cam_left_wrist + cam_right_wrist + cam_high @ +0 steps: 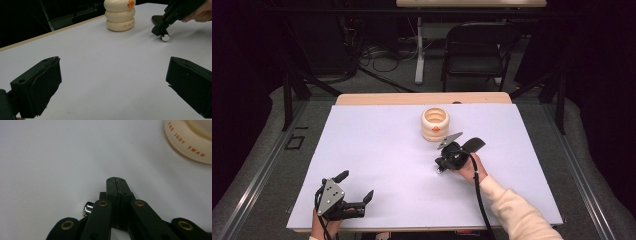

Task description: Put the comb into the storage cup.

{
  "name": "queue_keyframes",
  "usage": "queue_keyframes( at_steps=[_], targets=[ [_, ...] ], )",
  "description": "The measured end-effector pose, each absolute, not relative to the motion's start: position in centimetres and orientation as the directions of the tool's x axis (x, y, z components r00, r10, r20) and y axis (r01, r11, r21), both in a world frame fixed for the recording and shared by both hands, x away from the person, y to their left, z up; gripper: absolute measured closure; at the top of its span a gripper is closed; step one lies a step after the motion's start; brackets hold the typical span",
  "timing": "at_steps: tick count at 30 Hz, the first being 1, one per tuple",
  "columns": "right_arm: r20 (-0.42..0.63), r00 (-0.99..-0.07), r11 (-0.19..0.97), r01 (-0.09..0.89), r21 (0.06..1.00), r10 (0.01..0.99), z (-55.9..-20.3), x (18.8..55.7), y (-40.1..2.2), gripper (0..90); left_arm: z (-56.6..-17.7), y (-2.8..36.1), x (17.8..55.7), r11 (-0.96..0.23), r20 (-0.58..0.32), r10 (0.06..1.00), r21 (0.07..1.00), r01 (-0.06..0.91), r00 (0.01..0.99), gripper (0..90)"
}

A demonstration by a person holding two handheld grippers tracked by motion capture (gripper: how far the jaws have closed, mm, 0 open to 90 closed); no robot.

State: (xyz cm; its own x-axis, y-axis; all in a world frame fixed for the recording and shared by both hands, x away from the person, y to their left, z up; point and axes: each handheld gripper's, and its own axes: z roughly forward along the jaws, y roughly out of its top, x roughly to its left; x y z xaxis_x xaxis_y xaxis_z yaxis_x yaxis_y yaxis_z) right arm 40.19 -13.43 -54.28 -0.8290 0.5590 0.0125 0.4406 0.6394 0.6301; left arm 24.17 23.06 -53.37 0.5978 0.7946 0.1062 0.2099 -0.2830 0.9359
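So the bench (377, 165) has a white top with a bare wood strip along its far edge. A cream ribbed ring stack (436, 124) stands around 1 o'clock from centre, and a small shiny metal piece (165, 38) lies just past it, around 3 o'clock.

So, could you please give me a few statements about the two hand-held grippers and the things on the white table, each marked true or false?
1. The right hand-held gripper has its jaws closed together. True.
2. The left hand-held gripper is shut. False: its jaws stand wide apart.
3. A small shiny metal cylinder lies beside the right gripper's tip. True.
4. The cream ribbed ring-stack container lies tipped over. False: it stands upright.
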Motion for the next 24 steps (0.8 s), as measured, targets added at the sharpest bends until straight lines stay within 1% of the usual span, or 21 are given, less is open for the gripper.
queue_keyframes(
  at_steps=[24],
  targets=[
    [0.043, -0.82, 0.65, 0.484, 0.586, 0.571, -54.0, 38.6, -15.7, 90.0, -53.3, 23.1, 24.1, -0.283, 0.109, 0.795, 0.937, 0.205, 0.597, 0.2]
  ],
)
